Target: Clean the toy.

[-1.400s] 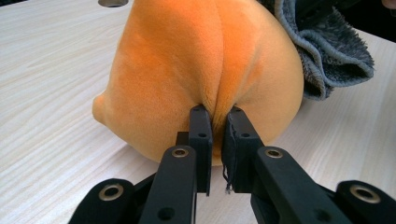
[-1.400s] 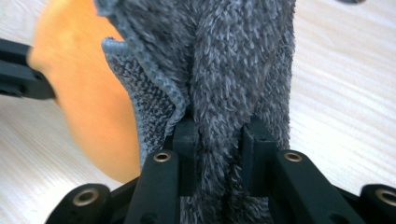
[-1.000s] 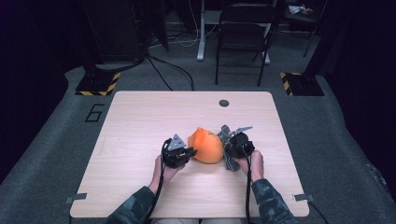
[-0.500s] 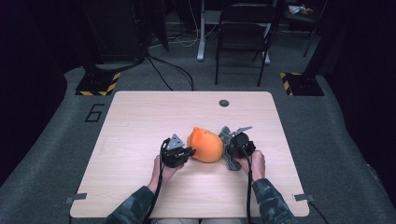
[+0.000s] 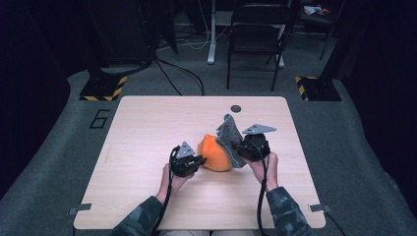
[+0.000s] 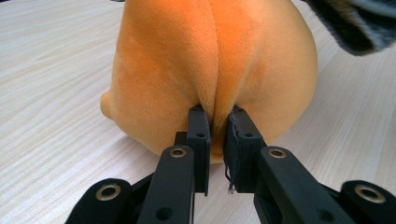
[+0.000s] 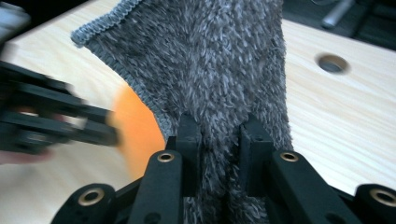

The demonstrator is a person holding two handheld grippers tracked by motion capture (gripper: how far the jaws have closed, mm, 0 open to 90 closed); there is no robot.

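The left gripper (image 5: 195,161) has its jaws nearly together, pinching a fold of the orange plush toy (image 5: 215,153) along its seam; in the left gripper view the pads press into the toy's (image 6: 215,70) near side. The toy rests on the worktop (image 5: 147,132), a little near of its middle, just right of that gripper. The right gripper (image 5: 240,150) is clamped on a grey fuzzy cloth (image 5: 229,138), its jaws narrowed around a bunch of the fabric, as the right gripper view (image 7: 219,135) shows. The cloth (image 7: 205,60) rises above the gripper with a stitched edge at its upper left, and drapes against the toy's right side. A round hole (image 5: 236,108) lies in the worktop toward the far edge. Beyond the worktop stands a folding chair (image 5: 255,39).
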